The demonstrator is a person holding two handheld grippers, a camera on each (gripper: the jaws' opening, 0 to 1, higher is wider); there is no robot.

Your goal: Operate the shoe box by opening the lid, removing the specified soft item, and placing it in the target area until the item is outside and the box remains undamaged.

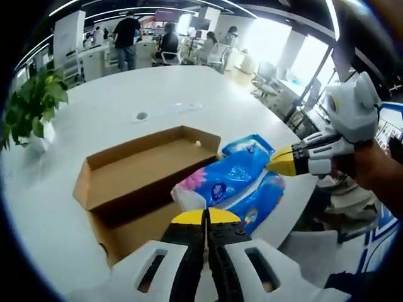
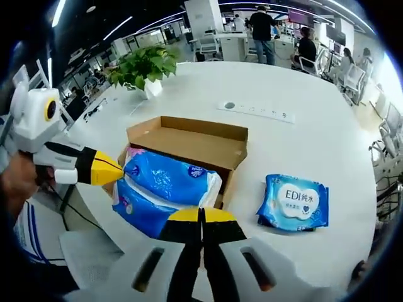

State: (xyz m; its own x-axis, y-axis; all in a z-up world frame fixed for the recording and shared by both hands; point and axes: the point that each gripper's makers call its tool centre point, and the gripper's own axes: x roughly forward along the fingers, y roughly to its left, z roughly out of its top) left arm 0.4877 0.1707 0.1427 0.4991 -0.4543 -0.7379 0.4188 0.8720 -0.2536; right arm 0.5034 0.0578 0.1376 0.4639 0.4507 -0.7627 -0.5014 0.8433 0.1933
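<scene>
Both hand-held grippers, left [image 1: 206, 217] and right [image 2: 202, 217], clamped on tissue pack [image 2: 165, 189] ends above open shoe box [image 2: 189, 143]. Lift level, clear the walls, avoid snagging cardboard.

Tissue pack [image 2: 165, 189] hides the box's [image 2: 189, 143] inside; distant people [image 1: 126, 38] too small to tell.
</scene>
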